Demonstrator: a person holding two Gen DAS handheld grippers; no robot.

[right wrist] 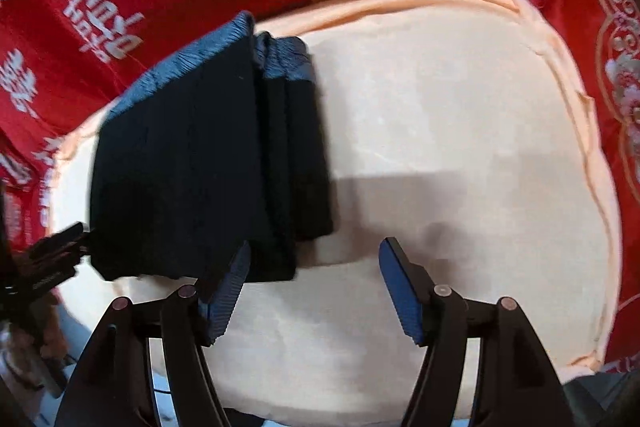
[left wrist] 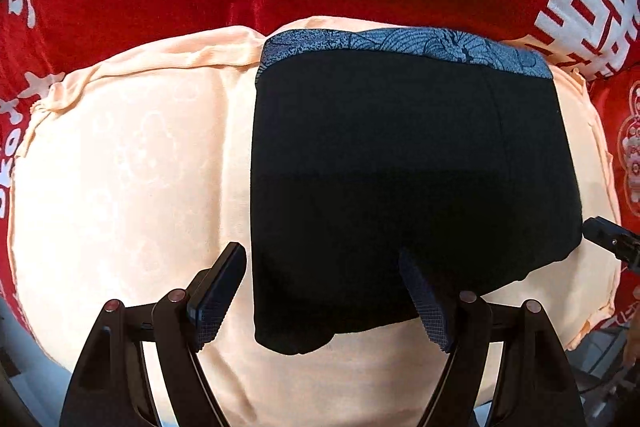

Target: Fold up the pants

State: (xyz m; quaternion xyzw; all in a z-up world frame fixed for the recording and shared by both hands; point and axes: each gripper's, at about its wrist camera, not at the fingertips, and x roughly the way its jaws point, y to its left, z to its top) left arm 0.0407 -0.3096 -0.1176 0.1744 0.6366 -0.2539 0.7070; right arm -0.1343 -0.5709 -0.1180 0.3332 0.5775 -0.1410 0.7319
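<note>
folded pants lie flat, waistband pointing away.

Both wrist cameras look steeply down, close over the peach cushion. Both views share the folded black pants: centre-right of the left view, left of the right view.

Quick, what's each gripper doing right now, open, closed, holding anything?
Left gripper: open, over the black shorts, gripping nothing.
Right gripper: open, holding nothing.
</note>
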